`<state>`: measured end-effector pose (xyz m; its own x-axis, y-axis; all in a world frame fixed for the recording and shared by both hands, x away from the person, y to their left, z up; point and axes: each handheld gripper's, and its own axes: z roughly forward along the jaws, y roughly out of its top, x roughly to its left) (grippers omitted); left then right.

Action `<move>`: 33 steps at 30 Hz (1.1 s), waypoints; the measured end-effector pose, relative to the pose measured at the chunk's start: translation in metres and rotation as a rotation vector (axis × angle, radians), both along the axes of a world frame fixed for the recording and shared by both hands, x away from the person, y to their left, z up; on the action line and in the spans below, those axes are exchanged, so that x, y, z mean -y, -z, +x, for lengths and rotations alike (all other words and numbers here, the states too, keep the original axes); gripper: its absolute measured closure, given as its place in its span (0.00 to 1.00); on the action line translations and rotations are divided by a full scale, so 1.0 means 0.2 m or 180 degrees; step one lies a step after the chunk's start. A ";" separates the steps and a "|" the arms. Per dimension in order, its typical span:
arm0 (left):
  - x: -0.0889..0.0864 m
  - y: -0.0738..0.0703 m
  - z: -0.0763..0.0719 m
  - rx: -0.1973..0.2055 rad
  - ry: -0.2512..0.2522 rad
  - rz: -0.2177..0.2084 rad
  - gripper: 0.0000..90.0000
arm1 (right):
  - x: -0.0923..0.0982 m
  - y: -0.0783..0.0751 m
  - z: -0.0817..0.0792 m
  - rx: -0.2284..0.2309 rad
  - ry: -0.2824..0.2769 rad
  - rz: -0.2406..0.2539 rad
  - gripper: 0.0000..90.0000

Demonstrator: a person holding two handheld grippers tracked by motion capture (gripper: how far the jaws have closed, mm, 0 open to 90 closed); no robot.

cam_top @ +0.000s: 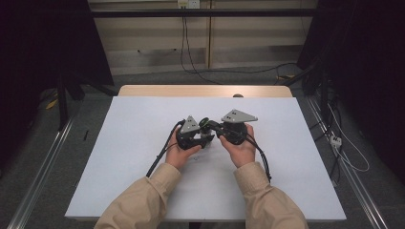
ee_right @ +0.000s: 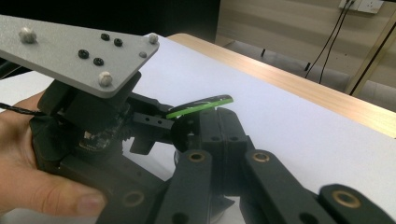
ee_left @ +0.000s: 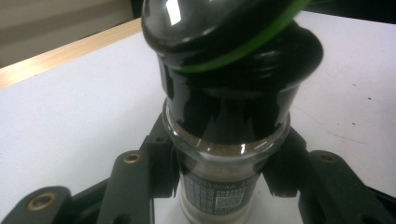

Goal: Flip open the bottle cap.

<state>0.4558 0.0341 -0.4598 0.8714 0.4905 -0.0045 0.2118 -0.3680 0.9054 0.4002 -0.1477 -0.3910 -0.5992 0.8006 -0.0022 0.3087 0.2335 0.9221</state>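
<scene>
Together over the white table (cam_top: 143, 143), the left hand-held gripper (ee_left: 224, 182) clamps the glass grinder jar (ee_left: 219, 177) steady; the right hand-held gripper (ee_right: 212, 140) pinches its black cap (ee_left: 229, 70), seemingly for twisting.

Lighting: even, overhead; white worktop (cam_top: 143, 143) bright, surroundings beyond its edges dark. Shadows: faint. Glare: highlight on the glossy black cap (ee_left: 224, 56) in the left gripper view. Focus: near tool parts and hand (ee_right: 28, 168) soft, blurred.
</scene>
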 end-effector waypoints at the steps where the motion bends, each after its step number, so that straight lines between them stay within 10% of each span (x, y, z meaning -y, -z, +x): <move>1: 0.00 0.00 0.00 0.0003 0.0003 -0.0002 0.59 | 0.00 0.00 0.00 -0.0004 -0.0008 0.0007 1.00; 33: 0.00 0.01 0.00 0.0003 0.0006 -0.0025 0.59 | -0.03 0.00 0.01 -0.0004 -0.0067 0.0048 1.00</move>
<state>0.4562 0.0347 -0.4609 0.8724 0.4887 -0.0077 0.2103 -0.3612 0.9085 0.4014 -0.1422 -0.3914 -0.6160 0.7877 0.0106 0.3050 0.2261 0.9251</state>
